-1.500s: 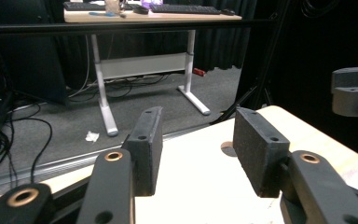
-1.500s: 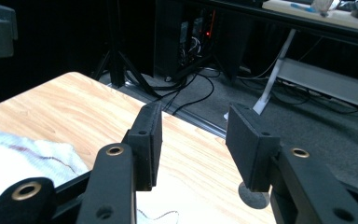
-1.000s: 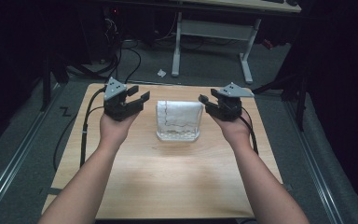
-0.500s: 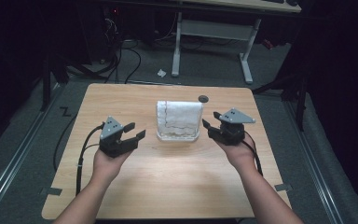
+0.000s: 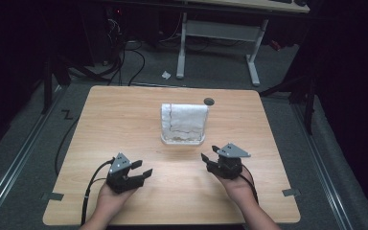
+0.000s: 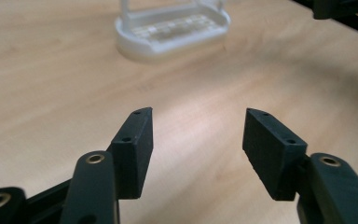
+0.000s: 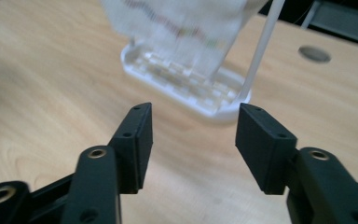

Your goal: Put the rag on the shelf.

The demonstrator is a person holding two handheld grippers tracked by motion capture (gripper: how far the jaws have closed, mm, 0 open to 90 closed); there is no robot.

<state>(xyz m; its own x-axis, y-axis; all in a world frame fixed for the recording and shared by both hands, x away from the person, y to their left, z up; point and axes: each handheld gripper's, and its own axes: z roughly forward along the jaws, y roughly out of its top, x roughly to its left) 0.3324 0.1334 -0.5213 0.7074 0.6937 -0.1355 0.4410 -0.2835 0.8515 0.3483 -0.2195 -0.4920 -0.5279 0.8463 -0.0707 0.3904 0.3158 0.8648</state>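
The wooden table (image 5: 124, 124) spreads across the high view, a small dark round cap (image 5: 209, 101) set into it near its far edge at about 1 o'clock. Close to the table's centre, slightly toward 12 o'clock, stands a white plastic rack (image 5: 183, 139) with a slotted base, and a white cloth (image 5: 184, 118) with a thin coloured line of stitching hangs draped over its frame. The left hand-held gripper (image 5: 140, 170) sits at about 7 o'clock from the rack, well apart from it, its jaws spread and empty over bare wood. The right hand-held gripper (image 5: 210, 153) lies at about 5 o'clock, nearer the rack's base, released as well, nothing between its jaws.
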